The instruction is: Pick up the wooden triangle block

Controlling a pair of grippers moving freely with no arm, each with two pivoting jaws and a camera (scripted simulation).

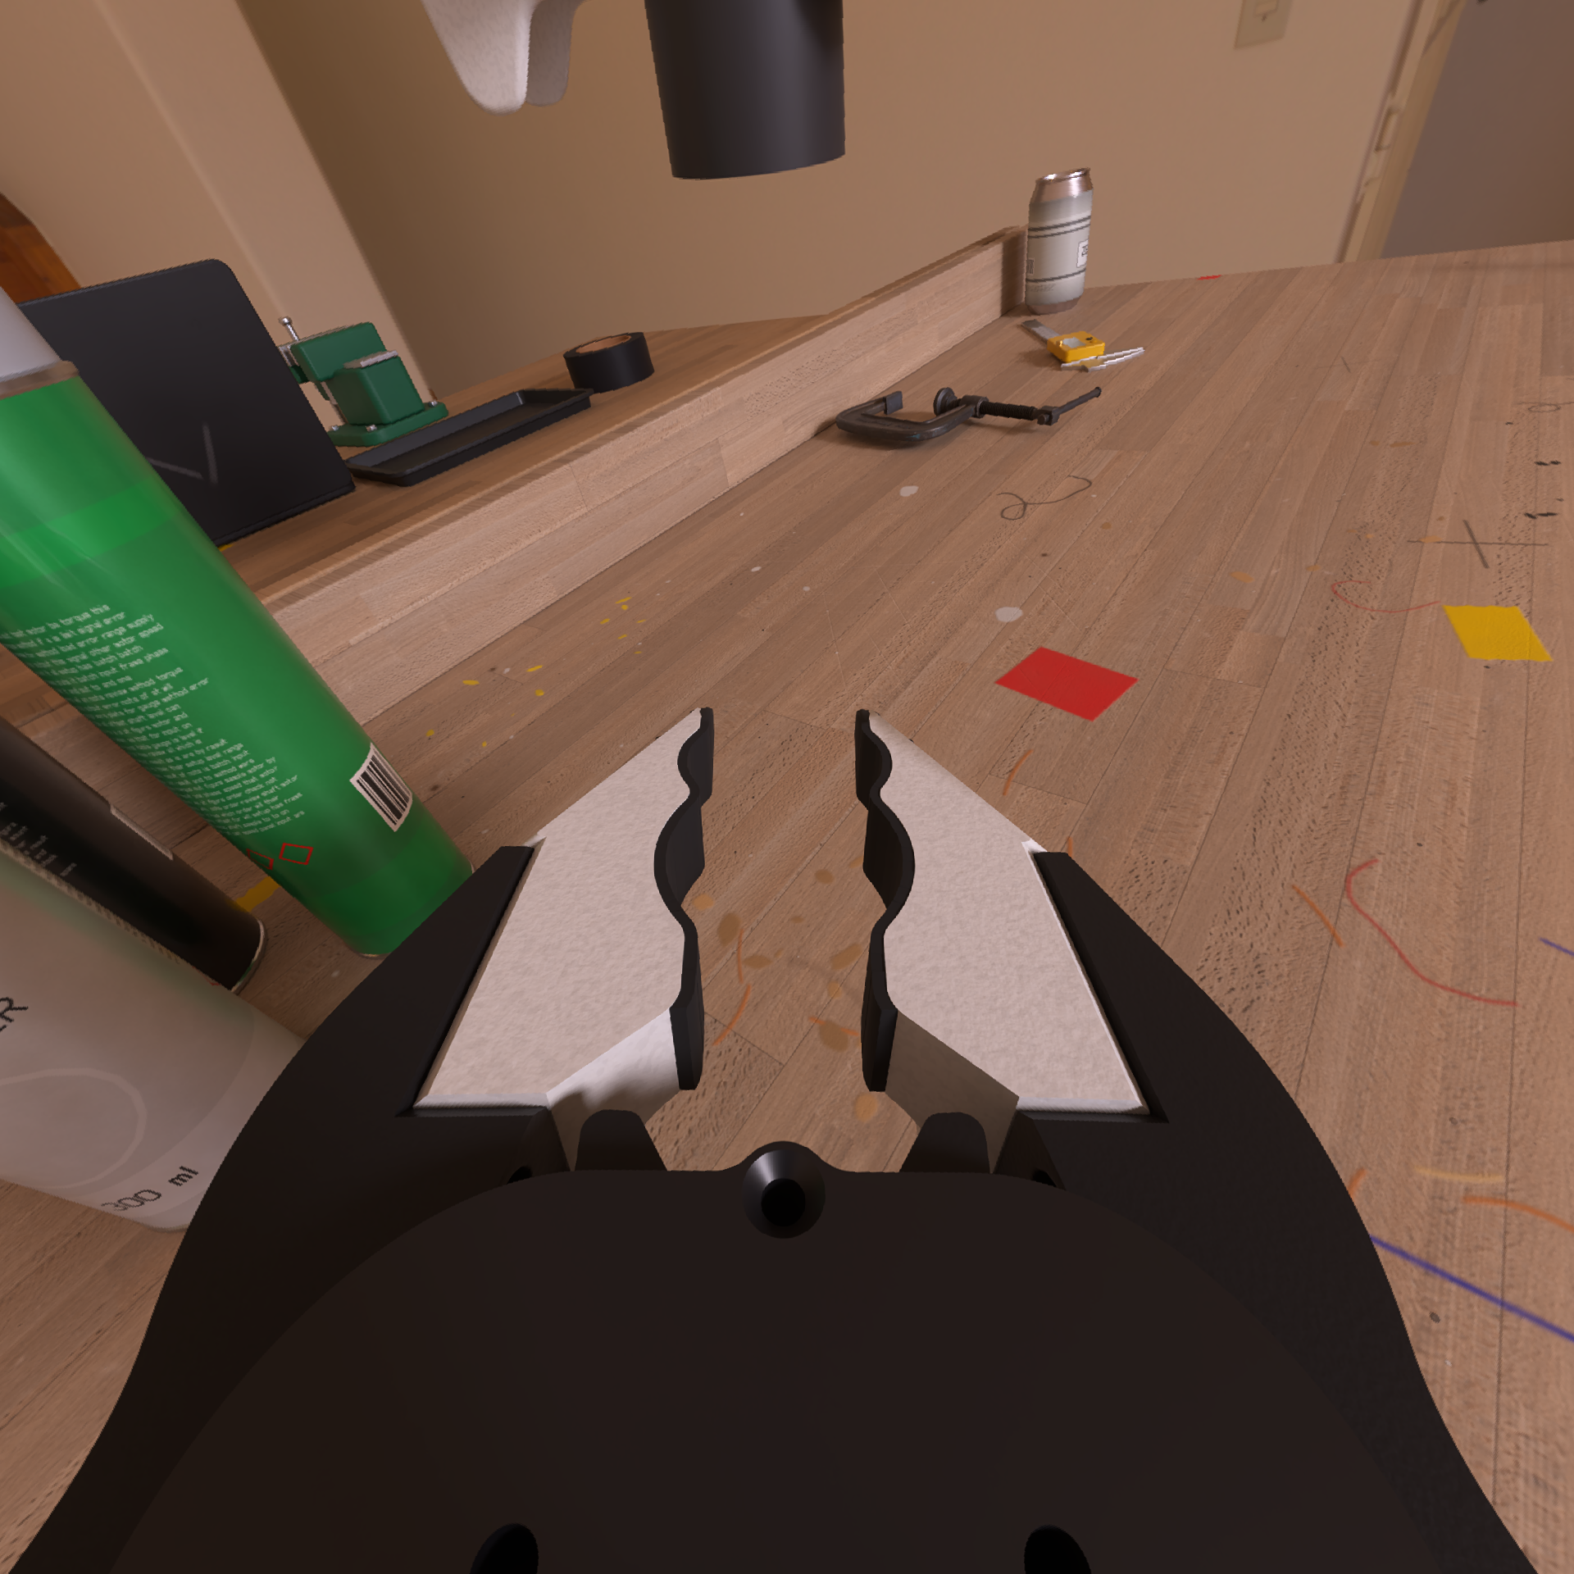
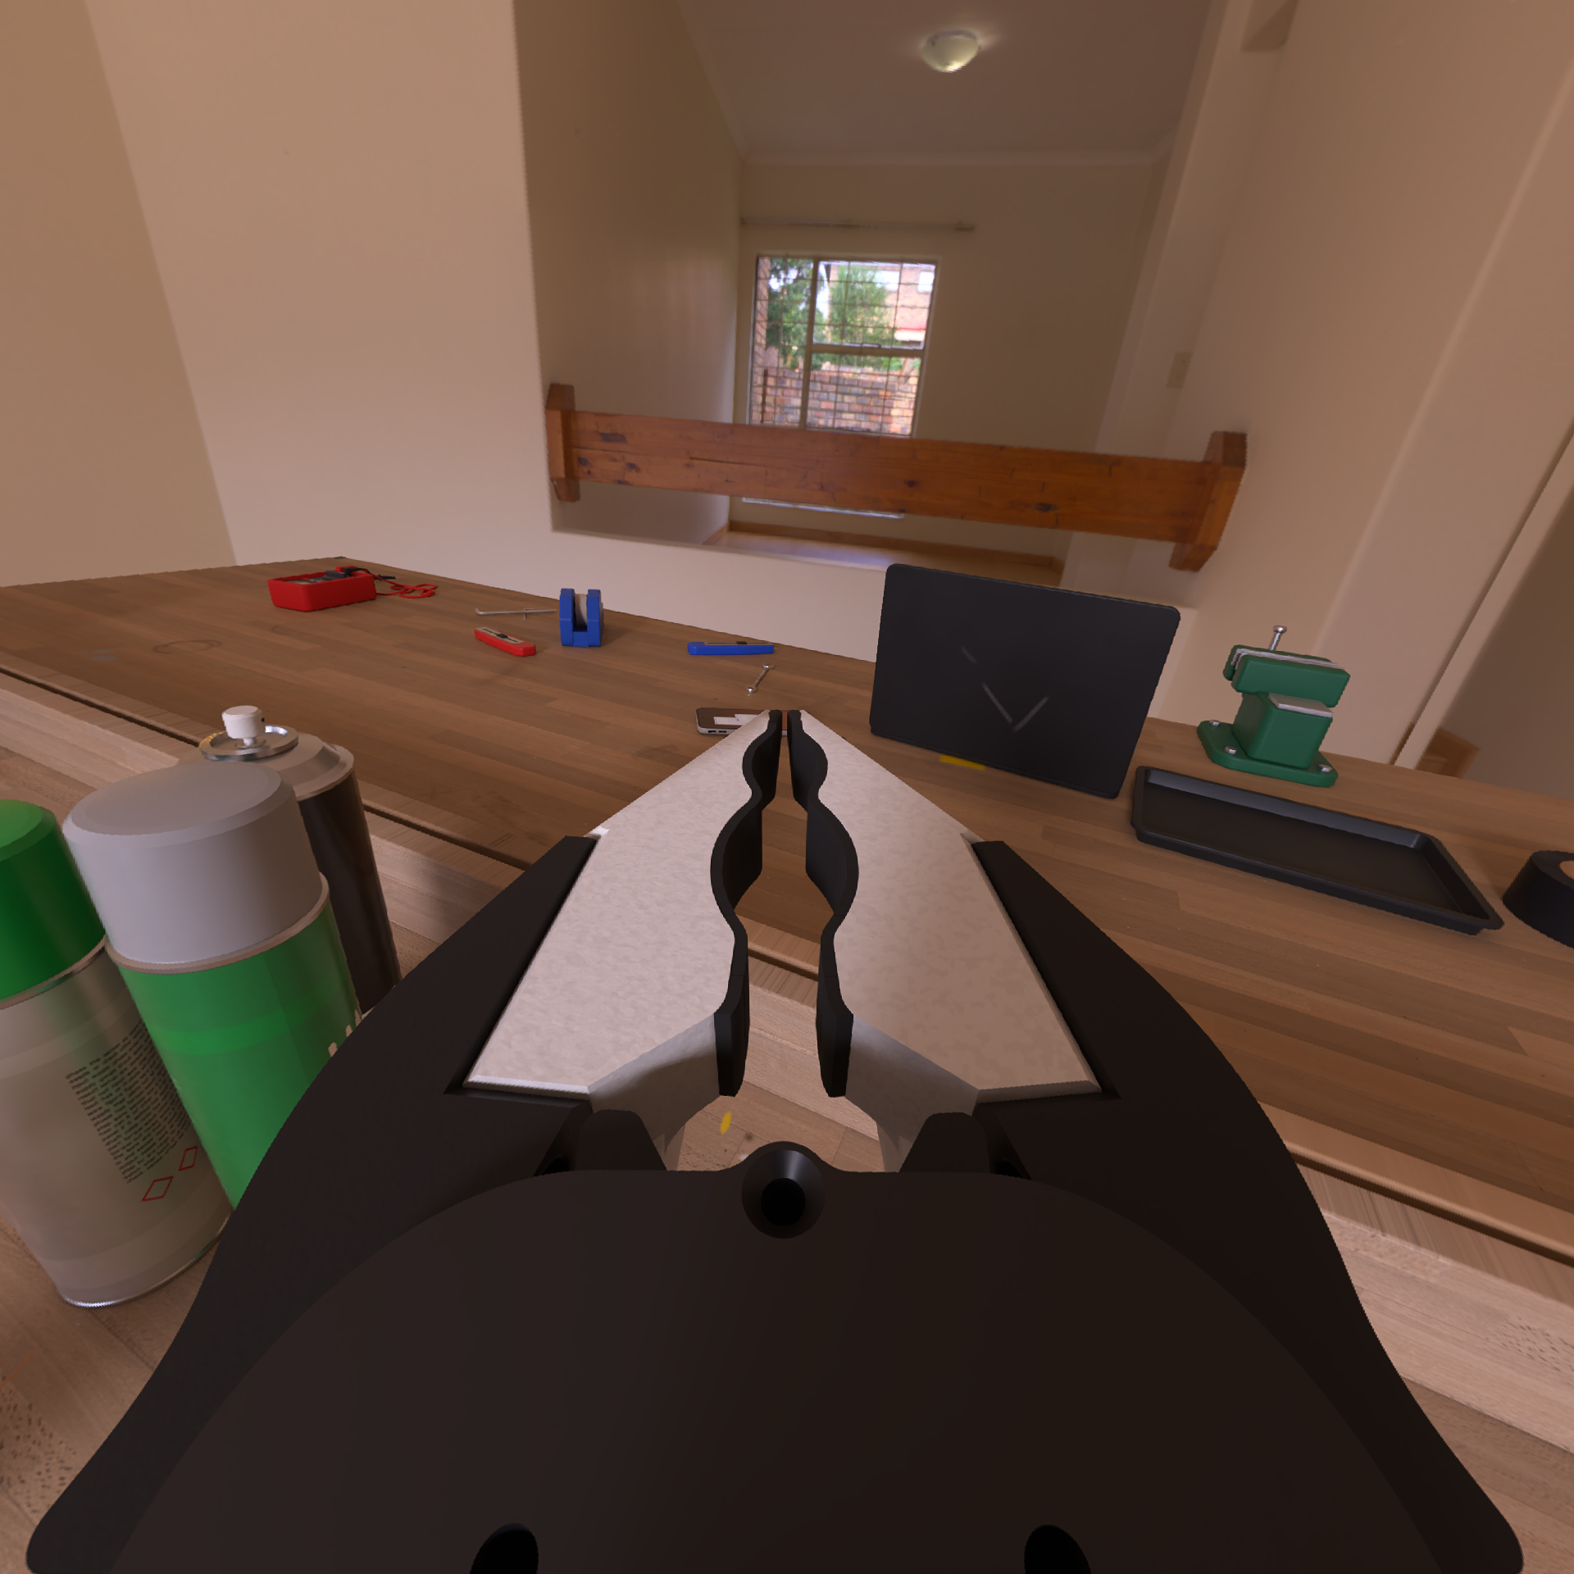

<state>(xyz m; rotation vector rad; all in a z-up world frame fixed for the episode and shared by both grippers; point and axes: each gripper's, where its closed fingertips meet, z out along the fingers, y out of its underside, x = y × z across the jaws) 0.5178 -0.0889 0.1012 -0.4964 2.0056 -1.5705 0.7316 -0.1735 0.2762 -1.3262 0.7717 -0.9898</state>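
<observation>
No wooden triangle block shows in either view. My left gripper (image 1: pixel 784 720) is open and empty, and hovers low over the light wooden bench top (image 1: pixel 1192 852). My right gripper (image 2: pixel 784 717) is shut with nothing between its fingers, and points over the raised darker shelf (image 2: pixel 596 766). A black cylinder and a white part (image 1: pixel 749 85) of the other gripper hang at the top of the left wrist view.
Spray cans (image 1: pixel 213 681) (image 2: pixel 213 937) stand close on the left. A C-clamp (image 1: pixel 954 417), a silver can (image 1: pixel 1059 238) and a yellow tool (image 1: pixel 1077 347) lie farther ahead. The shelf holds a black board (image 2: pixel 1022 681), a green vise (image 2: pixel 1278 707) and a black tray (image 2: pixel 1303 843).
</observation>
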